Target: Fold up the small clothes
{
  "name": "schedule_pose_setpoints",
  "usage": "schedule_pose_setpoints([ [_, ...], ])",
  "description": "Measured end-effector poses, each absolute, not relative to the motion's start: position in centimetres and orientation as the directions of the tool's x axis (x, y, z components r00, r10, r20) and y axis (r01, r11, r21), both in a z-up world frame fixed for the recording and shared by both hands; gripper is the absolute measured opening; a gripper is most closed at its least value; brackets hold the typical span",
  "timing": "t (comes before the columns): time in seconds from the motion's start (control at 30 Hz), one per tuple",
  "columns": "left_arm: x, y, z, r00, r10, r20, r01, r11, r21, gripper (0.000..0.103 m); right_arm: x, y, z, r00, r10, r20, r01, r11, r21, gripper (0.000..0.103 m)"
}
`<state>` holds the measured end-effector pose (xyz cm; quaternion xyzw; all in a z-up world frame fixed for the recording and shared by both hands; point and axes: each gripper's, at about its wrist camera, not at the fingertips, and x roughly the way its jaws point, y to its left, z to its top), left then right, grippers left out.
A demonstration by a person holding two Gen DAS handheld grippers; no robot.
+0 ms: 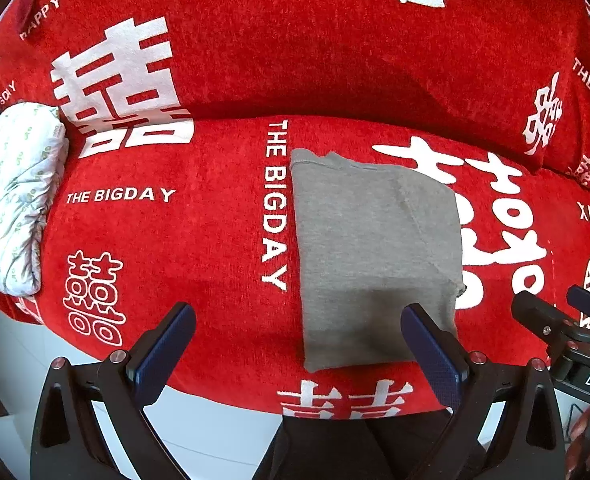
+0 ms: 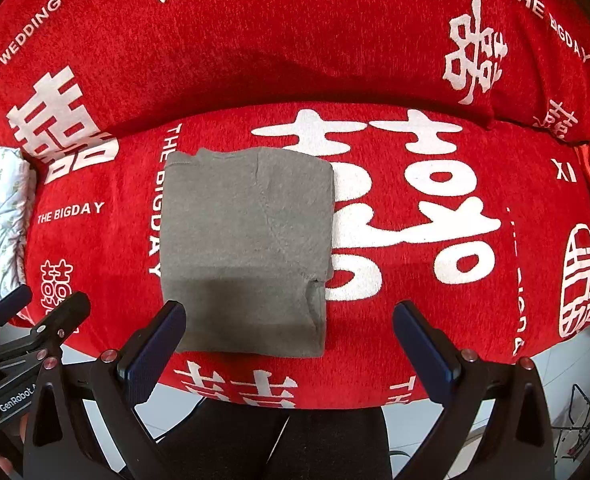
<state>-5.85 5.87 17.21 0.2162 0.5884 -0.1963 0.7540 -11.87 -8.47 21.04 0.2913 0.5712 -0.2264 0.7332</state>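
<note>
We saw the grey garment (image 1: 375, 256) lying folded into a rough rectangle on the red sofa cover (image 1: 183, 240), near its front edge. Our left gripper (image 1: 299, 332) hovered at six o'clock of it, fingers (image 1: 435, 344) spread wide and empty. Our right gripper (image 2: 289, 328) did likewise. At nine o'clock lay what looked like a white patterned bundle (image 1: 15, 196).

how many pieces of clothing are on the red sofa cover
2: a folded grey garment lies mid-seat, and a white patterned bundle sits at the left end. More may be out of frame.
</note>
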Motion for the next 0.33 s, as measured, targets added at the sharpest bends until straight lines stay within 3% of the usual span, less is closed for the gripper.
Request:
schedule_pose_setpoints([
  [0.33,-6.45,5.66,17.45,0.245,-0.049,-0.968,0.556,0.826,0.099,0.103,-11.88,-8.47,21.04,0.245,0.002,-0.969,0.666,0.727,0.170,0.103],
])
